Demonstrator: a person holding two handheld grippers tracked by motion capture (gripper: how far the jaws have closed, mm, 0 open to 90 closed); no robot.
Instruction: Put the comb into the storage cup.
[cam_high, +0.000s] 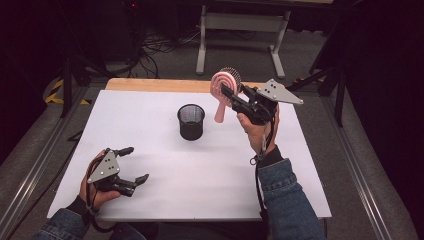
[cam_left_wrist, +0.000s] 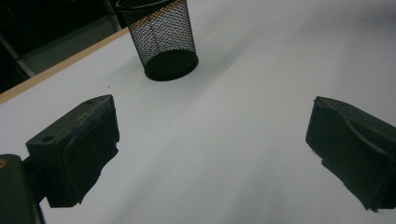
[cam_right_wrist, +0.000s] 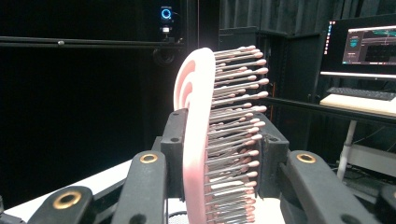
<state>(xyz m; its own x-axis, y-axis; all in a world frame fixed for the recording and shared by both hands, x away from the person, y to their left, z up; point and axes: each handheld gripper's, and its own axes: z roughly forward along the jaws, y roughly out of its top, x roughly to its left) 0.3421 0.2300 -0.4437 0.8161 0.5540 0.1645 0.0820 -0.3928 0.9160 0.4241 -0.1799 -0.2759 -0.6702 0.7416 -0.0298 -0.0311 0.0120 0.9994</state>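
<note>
In the high view the right gripper is raised above the far right part of the white worktop, clamped on a pink hairbrush whose handle hangs down toward the worktop. The right gripper view adds the detail of the grip: one jaw presses the brush's pink back, the other the bristle side, with the round head standing upright above them. A black mesh cup stands upright mid-worktop, just left of and below the brush, apart from it. The left gripper rests low near the worktop's near left corner; the left gripper view shows its jaws spread wide with bare worktop between them and the cup ahead. Open surface lies all round the cup, widest toward the near edge.
</note>
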